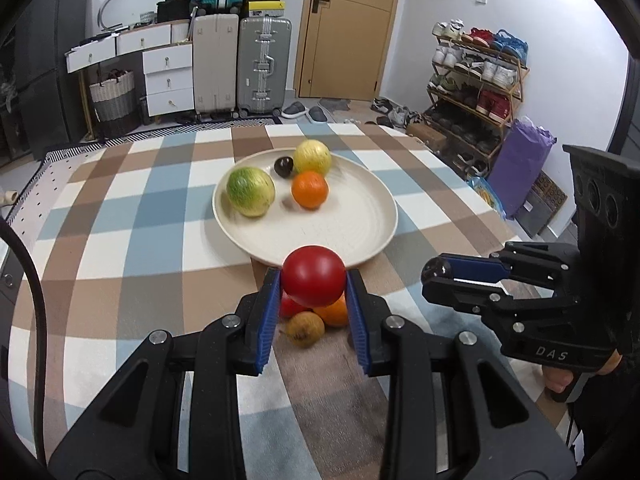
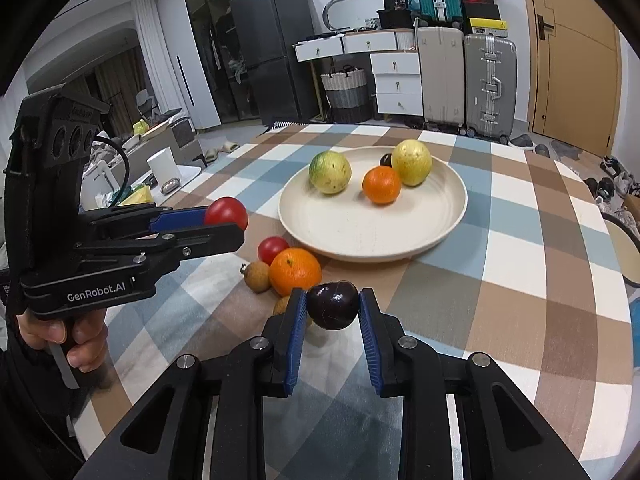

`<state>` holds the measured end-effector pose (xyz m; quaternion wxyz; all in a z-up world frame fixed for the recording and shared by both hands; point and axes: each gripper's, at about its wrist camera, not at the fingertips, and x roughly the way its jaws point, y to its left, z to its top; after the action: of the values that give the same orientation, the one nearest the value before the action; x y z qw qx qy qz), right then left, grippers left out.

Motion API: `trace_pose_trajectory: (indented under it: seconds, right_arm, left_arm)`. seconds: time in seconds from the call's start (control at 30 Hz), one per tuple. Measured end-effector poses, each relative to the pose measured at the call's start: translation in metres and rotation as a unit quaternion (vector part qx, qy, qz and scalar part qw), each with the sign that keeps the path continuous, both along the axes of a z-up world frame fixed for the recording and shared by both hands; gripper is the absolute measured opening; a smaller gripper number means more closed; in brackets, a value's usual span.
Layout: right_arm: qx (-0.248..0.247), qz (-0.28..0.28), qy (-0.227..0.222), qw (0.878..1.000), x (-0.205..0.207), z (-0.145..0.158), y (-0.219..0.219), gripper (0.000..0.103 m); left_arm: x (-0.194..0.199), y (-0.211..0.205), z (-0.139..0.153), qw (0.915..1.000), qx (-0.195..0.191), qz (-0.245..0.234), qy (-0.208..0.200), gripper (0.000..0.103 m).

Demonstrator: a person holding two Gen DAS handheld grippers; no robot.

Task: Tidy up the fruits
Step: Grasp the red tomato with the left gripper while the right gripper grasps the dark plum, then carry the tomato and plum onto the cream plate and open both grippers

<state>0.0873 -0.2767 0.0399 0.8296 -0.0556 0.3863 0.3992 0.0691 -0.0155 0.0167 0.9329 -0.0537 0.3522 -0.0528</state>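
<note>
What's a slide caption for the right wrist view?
Right gripper shut on a dark plum, left gripper holding a red fruit, both short of the plate.

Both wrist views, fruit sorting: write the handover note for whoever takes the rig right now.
Left gripper: jaws shut on a red fruit, held above the table.
Right gripper: jaws shut on a dark plum, also lifted.
Done: the plate holds a green fruit, a yellow fruit, a small orange and a small dark fruit.
Left: plate both held fruits, then the big orange, small red fruit and brown fruit on the cloth.
</note>
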Motion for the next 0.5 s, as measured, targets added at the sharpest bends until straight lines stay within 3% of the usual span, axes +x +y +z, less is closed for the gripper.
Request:
trace_pose_trajectory:
  seconds: [0.5]
  right_arm:
    - [0.038, -0.034, -0.011, 0.999, 0.036, 0.011, 0.010, 0.027]
  left_arm:
    - [0.030, 0.006, 0.006, 0.9999, -0.001, 0.008, -0.014, 0.029]
